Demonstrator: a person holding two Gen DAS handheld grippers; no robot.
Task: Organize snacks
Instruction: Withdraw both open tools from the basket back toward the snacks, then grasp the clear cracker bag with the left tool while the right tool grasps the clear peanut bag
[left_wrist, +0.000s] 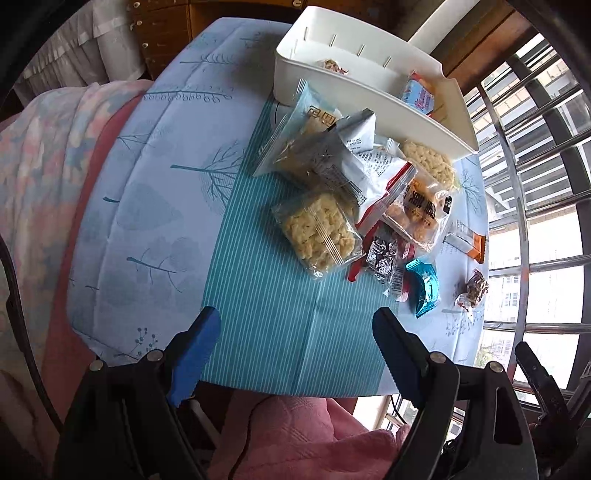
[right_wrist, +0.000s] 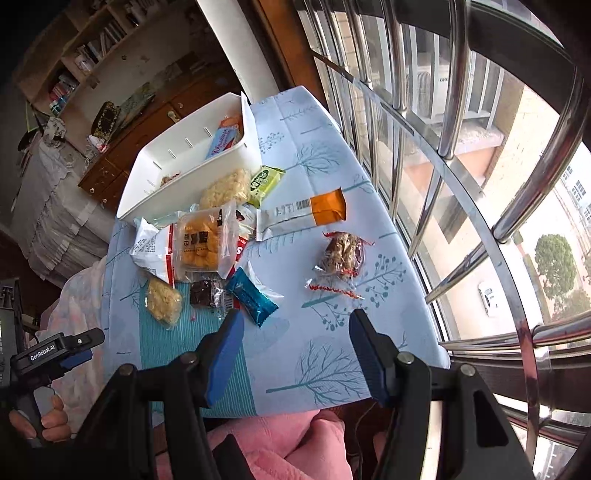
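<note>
Both tools, left and right, wide open and empty, near snacks heaped beside a white bin on the desk.

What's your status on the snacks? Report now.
Left gripper open, right gripper open, both empty, short of the pile. White bin holds a few packets; most snacks loose on the table, blue foil packet nearest right. Nothing blocking.

tablecloth tree-printed | window bars beside table | bookshelf behind
</note>
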